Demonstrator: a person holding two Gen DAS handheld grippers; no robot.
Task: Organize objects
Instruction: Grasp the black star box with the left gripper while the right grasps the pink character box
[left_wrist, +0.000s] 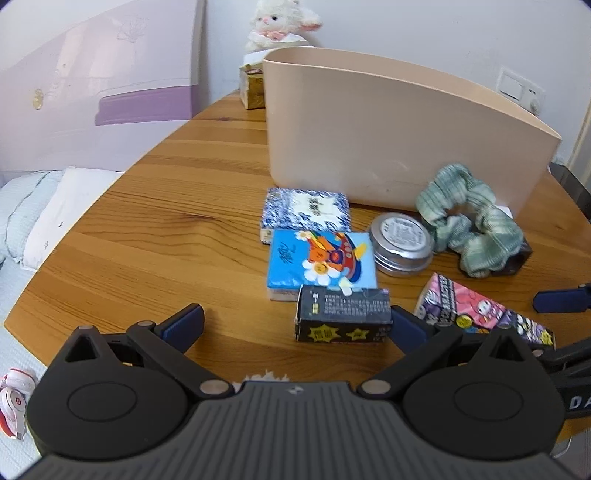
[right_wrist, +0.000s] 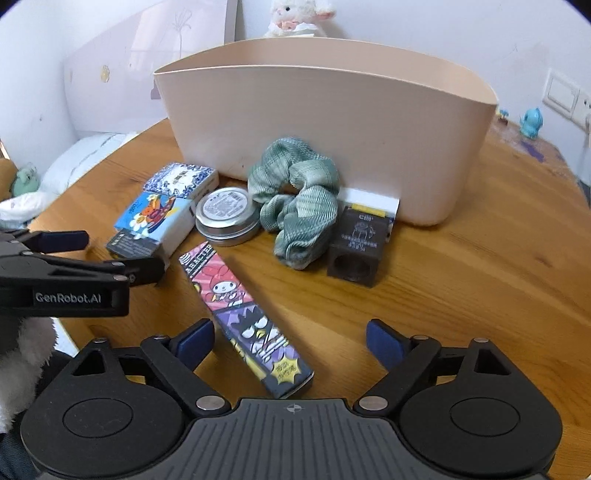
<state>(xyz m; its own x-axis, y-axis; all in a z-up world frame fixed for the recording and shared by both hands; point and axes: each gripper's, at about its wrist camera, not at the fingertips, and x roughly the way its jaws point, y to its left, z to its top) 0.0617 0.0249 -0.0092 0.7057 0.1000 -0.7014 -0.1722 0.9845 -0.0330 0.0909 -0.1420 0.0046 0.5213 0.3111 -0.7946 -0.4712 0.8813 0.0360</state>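
A beige bin (left_wrist: 388, 129) (right_wrist: 325, 129) stands on the round wooden table. In front of it lie a blue-white packet (left_wrist: 304, 208) (right_wrist: 181, 179), a blue cartoon tissue pack (left_wrist: 321, 260) (right_wrist: 153, 214), a round tin (left_wrist: 402, 238) (right_wrist: 227, 214), a green scrunchie (left_wrist: 469, 218) (right_wrist: 295, 199), a small black box (left_wrist: 343, 319) (right_wrist: 127, 245), a long pink cartoon box (left_wrist: 484, 314) (right_wrist: 247, 317) and a dark brown block (right_wrist: 356, 245). My left gripper (left_wrist: 295, 321) is open, its fingers either side of the small black box. My right gripper (right_wrist: 290, 339) is open over the long box's near end.
A plush lamb (left_wrist: 280, 22) and a gold box (left_wrist: 253, 86) sit behind the bin. A bed with pillows (left_wrist: 44, 214) lies left of the table. Red-white headphones (left_wrist: 14, 402) lie below the table edge. A blue figurine (right_wrist: 530, 123) stands far right.
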